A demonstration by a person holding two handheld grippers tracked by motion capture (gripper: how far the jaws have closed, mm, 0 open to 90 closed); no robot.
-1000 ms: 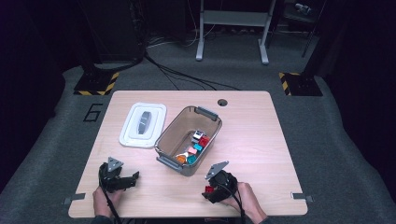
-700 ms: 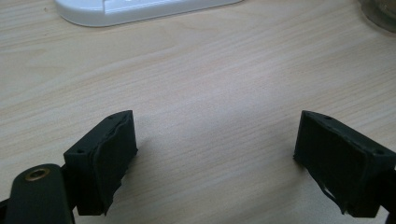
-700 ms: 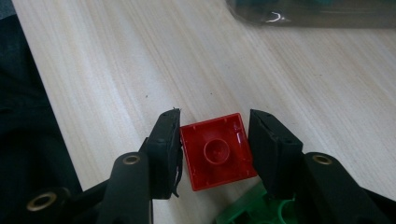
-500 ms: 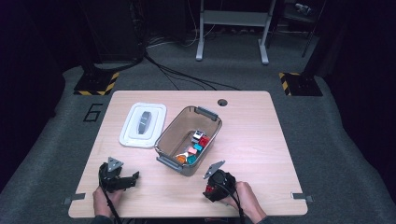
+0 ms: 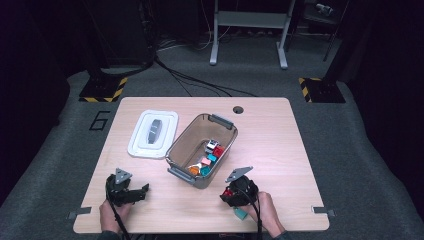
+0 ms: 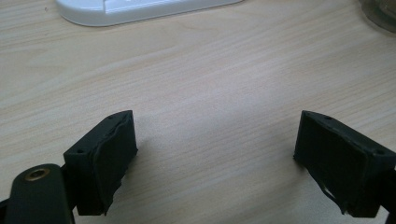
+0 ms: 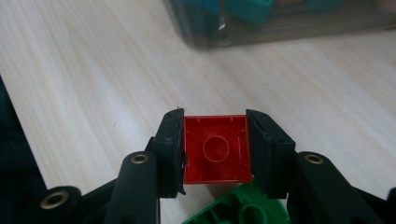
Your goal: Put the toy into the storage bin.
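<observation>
My right gripper [image 7: 215, 140] is shut on a red brick [image 7: 215, 148], whose hollow underside faces the camera; a green brick [image 7: 238, 210] lies just below it. From above, the right gripper [image 5: 231, 192] sits near the table's front edge, in front of the grey transparent bin [image 5: 186, 145] that holds several coloured bricks [image 5: 210, 155]. The left gripper [image 6: 215, 154] is open over bare wood, with nothing between its fingers; in the high view the left gripper [image 5: 134, 192] rests at the front left.
A white lid [image 5: 152, 132] lies left of the bin, and its edge [image 6: 140, 9] shows at the top of the left gripper view. The bin's wall [image 7: 280, 28] stands just beyond the red brick. A round hole [image 5: 238, 109] marks the table's far edge.
The right gripper has shifted slightly with the red brick near the front edge. The left gripper has stayed in place.
</observation>
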